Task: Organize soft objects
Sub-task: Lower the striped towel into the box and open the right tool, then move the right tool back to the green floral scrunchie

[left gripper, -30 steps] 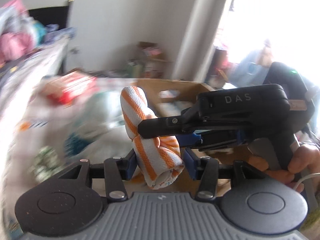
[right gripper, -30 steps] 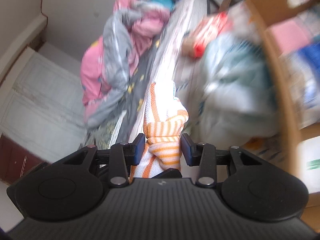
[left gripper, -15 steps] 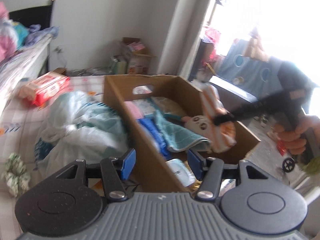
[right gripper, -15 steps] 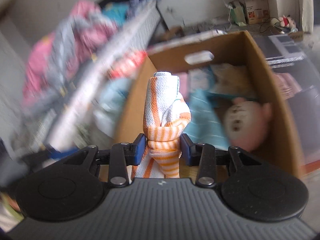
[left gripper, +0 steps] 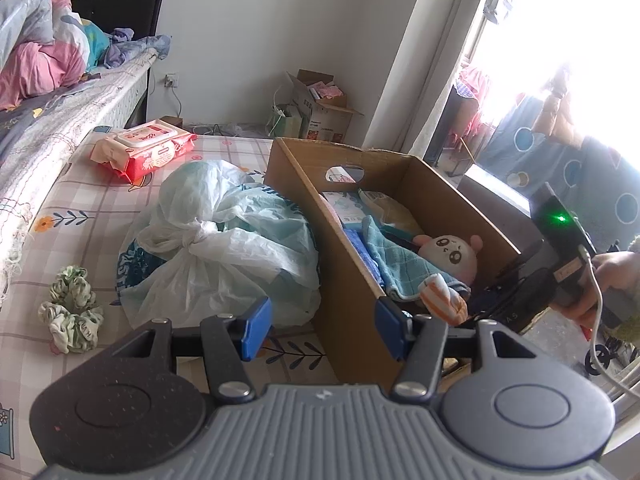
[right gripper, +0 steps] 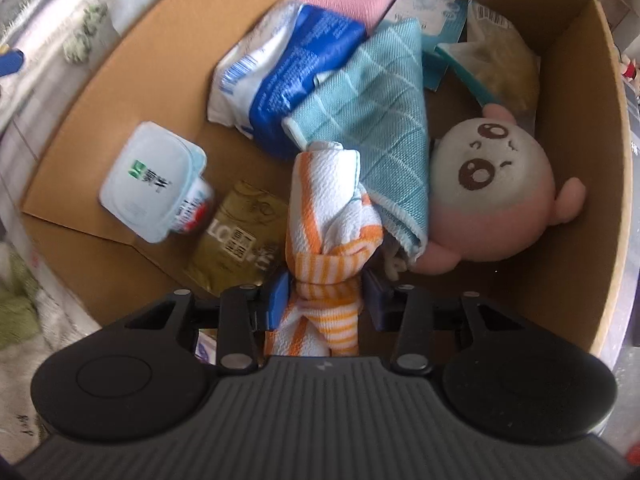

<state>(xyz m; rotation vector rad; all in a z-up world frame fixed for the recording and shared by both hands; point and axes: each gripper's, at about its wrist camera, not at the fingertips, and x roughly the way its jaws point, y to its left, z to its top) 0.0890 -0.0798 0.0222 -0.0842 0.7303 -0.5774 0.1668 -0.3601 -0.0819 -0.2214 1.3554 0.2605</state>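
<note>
Cardboard box rim clear | right gripper opening around striped cloth | left gripper open, empty

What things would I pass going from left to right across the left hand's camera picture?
green scrunchies → red wipes pack → white plastic bag → cardboard box → plush toy → right gripper, holding the orange striped cloth.

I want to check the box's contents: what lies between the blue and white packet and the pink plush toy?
In the right wrist view, a teal checked cloth lies between the blue and white packet and the pink plush toy, inside the cardboard box.
</note>
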